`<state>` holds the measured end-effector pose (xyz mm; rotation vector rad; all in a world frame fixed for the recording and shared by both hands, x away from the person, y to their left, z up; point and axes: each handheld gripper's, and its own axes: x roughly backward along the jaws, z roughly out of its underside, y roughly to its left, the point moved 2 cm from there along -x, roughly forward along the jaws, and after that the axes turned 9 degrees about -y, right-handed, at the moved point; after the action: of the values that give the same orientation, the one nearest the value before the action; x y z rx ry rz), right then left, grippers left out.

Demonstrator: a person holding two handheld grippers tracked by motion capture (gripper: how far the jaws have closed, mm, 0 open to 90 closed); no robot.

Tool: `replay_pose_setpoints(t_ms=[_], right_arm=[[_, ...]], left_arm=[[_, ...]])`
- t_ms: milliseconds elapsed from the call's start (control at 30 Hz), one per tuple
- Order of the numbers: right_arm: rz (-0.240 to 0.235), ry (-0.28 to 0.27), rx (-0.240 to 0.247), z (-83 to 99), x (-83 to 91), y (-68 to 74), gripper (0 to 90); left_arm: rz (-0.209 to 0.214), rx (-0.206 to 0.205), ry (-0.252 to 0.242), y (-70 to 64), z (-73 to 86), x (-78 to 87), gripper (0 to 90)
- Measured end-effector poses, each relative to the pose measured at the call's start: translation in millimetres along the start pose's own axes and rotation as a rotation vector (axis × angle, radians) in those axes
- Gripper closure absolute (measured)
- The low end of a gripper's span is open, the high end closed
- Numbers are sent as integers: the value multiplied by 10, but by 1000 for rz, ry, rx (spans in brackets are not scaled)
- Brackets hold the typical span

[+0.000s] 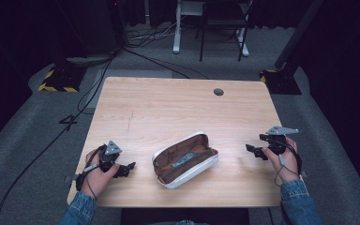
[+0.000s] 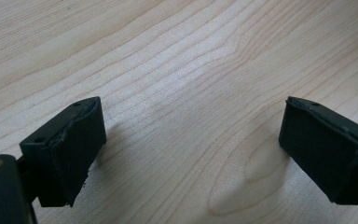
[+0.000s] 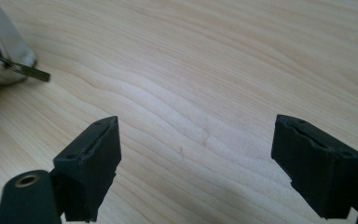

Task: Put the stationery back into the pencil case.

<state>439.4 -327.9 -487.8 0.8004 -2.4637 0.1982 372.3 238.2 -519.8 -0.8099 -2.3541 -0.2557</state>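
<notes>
A: From the high view, where does everything sit?

B: The open pencil case [image 1: 185, 160] lies tilted on the table [image 1: 178, 108] near the front edge, between the two hands. Something grey lies inside it; I cannot tell what. The left gripper [image 1: 126, 168] rests just beside the case's near end, and the right gripper [image 1: 255, 151] hangs farther off its far end. Neither touches it.

A: And the left gripper view?

B: The jaws stand wide apart over bare wood, holding nothing. I'd say it must turn toward the case before it can do anything.

A: The right gripper view?

B: Again wide and empty. The case's pale corner and its zip tab [image 3: 32, 72] sit at the upper left, apart from the jaws.

A: So how to do it well?

B: My guess: steady the case's rim with one gripper, then bring the other in low and straight.
</notes>
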Motion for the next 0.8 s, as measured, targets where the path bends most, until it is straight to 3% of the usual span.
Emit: replay_pose_setpoints(t_ms=[533,800], right_arm=[[3,34,48,221,-173,-38,160],[-8,26,38,226,-203,-41,136]], left_arm=[[-5,-11,-3,7,-3,-3,74],[-5,-11,-3,6,-3,-3,74]])
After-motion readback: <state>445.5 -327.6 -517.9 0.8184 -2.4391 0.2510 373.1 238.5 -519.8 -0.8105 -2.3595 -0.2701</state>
